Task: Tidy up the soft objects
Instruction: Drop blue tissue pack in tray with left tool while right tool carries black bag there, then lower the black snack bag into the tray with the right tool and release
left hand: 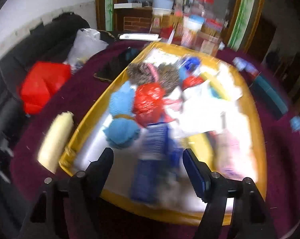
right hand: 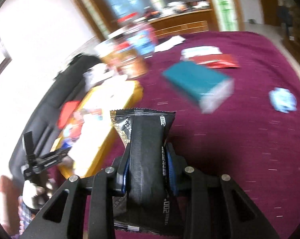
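Observation:
A yellow-rimmed bin (left hand: 94, 107) on the maroon tablecloth (left hand: 78, 87) holds several soft things: blue knit pieces (left hand: 120, 119), a red bag (left hand: 148, 103), a brown knit item (left hand: 146, 71), a blue striped cloth (left hand: 156, 139) and white packets (left hand: 205, 113). My left gripper (left hand: 148, 155) is open and empty above the bin's near end. My right gripper (right hand: 147, 153) is shut on a black foil packet (right hand: 146, 139), held above the cloth to the right of the bin (right hand: 102, 137). The left gripper also shows in the right wrist view (right hand: 48, 159).
A red bag (left hand: 42, 85), a cream roll (left hand: 56, 139) and a clear plastic bag (left hand: 86, 45) lie left of the bin. A teal box (right hand: 197, 81), a red-and-white packet (right hand: 209, 57) and a small blue packet (right hand: 282, 99) lie on the cloth. Jars and boxes (left hand: 197, 29) crowd the far edge.

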Demonstrator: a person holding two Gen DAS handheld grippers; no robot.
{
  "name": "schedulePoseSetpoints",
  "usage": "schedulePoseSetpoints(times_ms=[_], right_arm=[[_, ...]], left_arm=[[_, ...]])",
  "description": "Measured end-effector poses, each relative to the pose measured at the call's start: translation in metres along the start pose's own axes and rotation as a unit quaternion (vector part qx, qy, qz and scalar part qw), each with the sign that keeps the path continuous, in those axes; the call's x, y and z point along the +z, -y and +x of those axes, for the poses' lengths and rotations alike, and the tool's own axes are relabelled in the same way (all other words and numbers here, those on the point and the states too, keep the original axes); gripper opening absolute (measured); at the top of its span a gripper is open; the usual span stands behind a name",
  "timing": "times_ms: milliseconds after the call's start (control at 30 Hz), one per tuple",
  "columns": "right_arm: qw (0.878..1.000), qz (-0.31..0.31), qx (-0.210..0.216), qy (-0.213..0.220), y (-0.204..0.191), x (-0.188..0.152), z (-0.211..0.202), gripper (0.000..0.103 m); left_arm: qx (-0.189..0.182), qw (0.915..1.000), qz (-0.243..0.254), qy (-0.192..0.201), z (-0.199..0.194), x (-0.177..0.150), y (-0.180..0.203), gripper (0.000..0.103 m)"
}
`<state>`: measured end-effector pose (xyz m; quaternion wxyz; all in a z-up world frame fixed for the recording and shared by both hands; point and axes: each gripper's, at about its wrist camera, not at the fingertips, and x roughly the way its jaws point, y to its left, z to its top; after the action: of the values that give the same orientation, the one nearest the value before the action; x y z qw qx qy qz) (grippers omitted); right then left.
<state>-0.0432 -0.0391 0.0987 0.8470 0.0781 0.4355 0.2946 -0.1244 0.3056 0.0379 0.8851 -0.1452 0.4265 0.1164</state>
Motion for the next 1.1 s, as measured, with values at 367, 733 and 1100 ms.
schedulePoseSetpoints(times_ms=[367, 733, 1100], right_arm=[[0.988, -0.021, 0.117, -0.102, -0.168, 0.015, 0.137, 0.030], [0.995, -0.040, -0.038, -0.088, -0.179, 0.027, 0.219, 0.043], [0.998, -0.058, -0.001, 0.013, -0.146, 0.030, 0.118, 0.065]], left_arm=[[-0.069, 0.9820, -0.131, 0.117, -0.092, -0.035, -0.068, 0.081], [-0.091, 0.9816, -0.139, 0.094, -0.082, -0.048, -0.080, 0.082], [-0.080, 0.9838, -0.130, 0.094, -0.083, -0.049, -0.068, 0.082]])
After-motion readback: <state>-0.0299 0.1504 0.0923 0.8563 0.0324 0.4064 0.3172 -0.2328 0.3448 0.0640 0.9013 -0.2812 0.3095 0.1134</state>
